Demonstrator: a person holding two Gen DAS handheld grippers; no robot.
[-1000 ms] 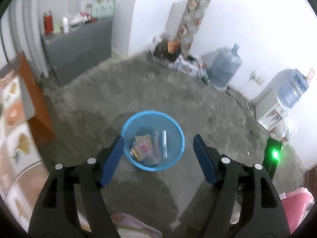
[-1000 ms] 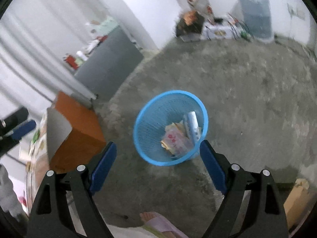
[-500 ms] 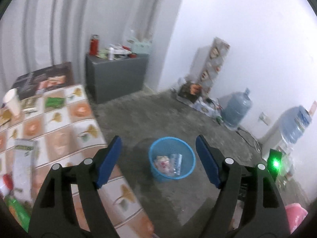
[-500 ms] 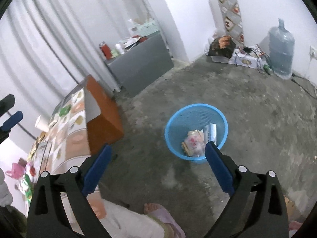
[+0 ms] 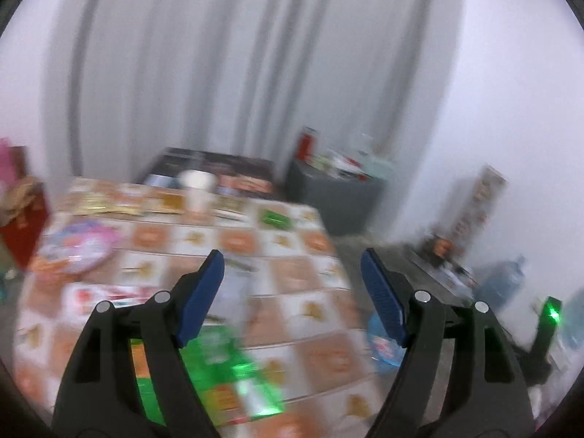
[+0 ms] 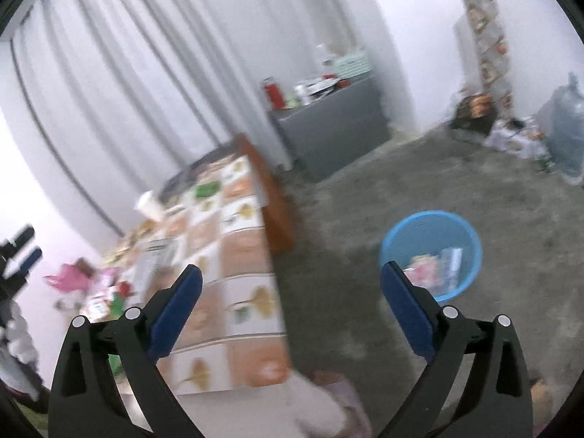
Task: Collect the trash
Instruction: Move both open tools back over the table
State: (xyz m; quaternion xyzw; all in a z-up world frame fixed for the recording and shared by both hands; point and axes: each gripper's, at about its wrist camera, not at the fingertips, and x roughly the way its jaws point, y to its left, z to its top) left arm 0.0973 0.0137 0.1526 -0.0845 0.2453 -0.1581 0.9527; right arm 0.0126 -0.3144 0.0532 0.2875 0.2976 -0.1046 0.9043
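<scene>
Left wrist view, heavily blurred: the left gripper (image 5: 292,272) hangs over a table (image 5: 314,310) covered in a tiled orange and white cloth. Its jaws stand wide apart with nothing between the blue pads. Below the left pad lies a green packet (image 5: 222,365), smeared by motion. Further back on the cloth sit a white cup (image 5: 198,189), a small green wrapper (image 5: 273,219), a pink round item (image 5: 78,242) at the left side and a strip of gold wrappers (image 5: 106,206). A sliver of the blue bin (image 5: 381,346) shows on the floor past the table's right edge, partly behind the right finger. Behind stand grey curtains (image 5: 219,73), a grey cabinet (image 5: 335,200) with a red can (image 5: 307,144) on top, and a water jug (image 5: 505,279) by the wall

Right wrist view: the right gripper (image 6: 290,284) points at the table (image 6: 248,255) corner and the concrete floor (image 6: 365,189). Its jaws are spread wide and empty, pads clear of everything. The bin (image 6: 430,252) stands on the floor to the right of the table, well apart from it, with wrappers (image 6: 436,268) inside; the right pad overlaps its near rim in the picture. The cup (image 6: 148,204) sits near the table's far end. The other gripper (image 6: 22,255) shows at the far left edge. The cabinet (image 6: 328,131) and jug (image 6: 564,131) stand along the back
</scene>
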